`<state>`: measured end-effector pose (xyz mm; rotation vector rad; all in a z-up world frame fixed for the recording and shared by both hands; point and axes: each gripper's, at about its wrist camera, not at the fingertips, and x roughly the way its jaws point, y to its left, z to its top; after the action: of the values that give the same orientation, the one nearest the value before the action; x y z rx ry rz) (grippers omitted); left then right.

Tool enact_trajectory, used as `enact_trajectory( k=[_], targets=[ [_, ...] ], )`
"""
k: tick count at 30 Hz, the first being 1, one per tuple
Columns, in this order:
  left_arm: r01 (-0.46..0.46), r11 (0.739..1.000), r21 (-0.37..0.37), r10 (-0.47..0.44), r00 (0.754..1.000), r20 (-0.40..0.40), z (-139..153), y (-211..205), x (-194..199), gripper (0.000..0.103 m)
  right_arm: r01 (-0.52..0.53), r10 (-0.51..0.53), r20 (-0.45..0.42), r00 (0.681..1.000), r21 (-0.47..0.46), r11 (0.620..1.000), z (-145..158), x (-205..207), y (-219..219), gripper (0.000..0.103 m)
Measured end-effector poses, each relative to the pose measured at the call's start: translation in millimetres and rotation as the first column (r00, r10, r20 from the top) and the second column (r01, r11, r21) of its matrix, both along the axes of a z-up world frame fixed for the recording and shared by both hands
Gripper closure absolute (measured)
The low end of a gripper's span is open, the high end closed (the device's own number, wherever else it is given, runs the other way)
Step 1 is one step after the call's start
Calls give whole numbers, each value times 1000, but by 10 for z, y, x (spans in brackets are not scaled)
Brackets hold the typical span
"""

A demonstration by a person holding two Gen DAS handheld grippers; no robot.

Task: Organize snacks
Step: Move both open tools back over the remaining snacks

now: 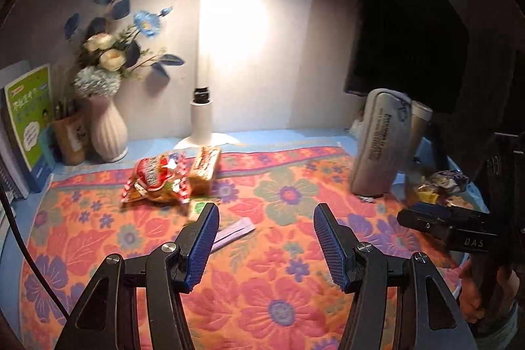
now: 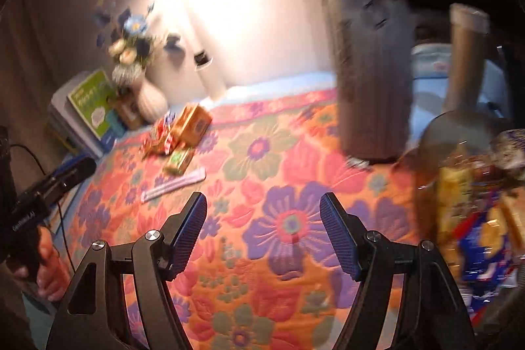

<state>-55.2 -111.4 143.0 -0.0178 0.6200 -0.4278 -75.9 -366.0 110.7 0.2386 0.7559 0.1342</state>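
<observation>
Loose snacks lie on the flowered cloth (image 1: 262, 300) at the back left: a red bag (image 1: 154, 179), a tan packet (image 1: 205, 169), a small green packet (image 1: 198, 207) and a flat purple strip (image 1: 234, 232). My left gripper (image 1: 265, 212) hovers open just in front of them, its blue pads empty. The blurred right wrist view shows the same red bag (image 2: 160, 136), tan packet (image 2: 192, 123), green packet (image 2: 178, 159) and purple strip (image 2: 174, 186) far to the left. My right gripper (image 2: 262, 202) is open and empty over the cloth. A clear container (image 2: 466, 186) with several snacks stands to its right.
A lit white desk lamp (image 1: 205, 87), a vase of flowers (image 1: 108, 133) and books (image 1: 29, 120) line the back wall. A grey pouch (image 1: 377, 146) and a dark monitor (image 1: 407, 31) stand at the right. A black cable (image 1: 19, 235) hangs at the left.
</observation>
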Motion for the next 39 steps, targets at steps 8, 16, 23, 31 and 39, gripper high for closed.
enact_trajectory(
  k=[8,16,23,31,39],
  targets=[
    [-147,988,39,151,982,-116,-733,434,351,46,-72,62,-100,993,-95,993,-576,303,466,32],
    [-178,982,62,186,967,-172,-1113,500,534,46,-104,86,-118,989,-148,983,-726,416,548,32],
    [-148,987,64,156,978,-139,-1081,447,475,46,-106,90,-120,989,-142,984,-745,422,553,25],
    [-138,986,90,151,977,-151,-1116,410,484,45,-114,91,-126,988,-192,975,-767,432,623,23],
    [-131,987,88,144,978,-149,-1114,412,476,45,-119,93,-131,987,-207,971,-776,436,644,21]
  ],
)
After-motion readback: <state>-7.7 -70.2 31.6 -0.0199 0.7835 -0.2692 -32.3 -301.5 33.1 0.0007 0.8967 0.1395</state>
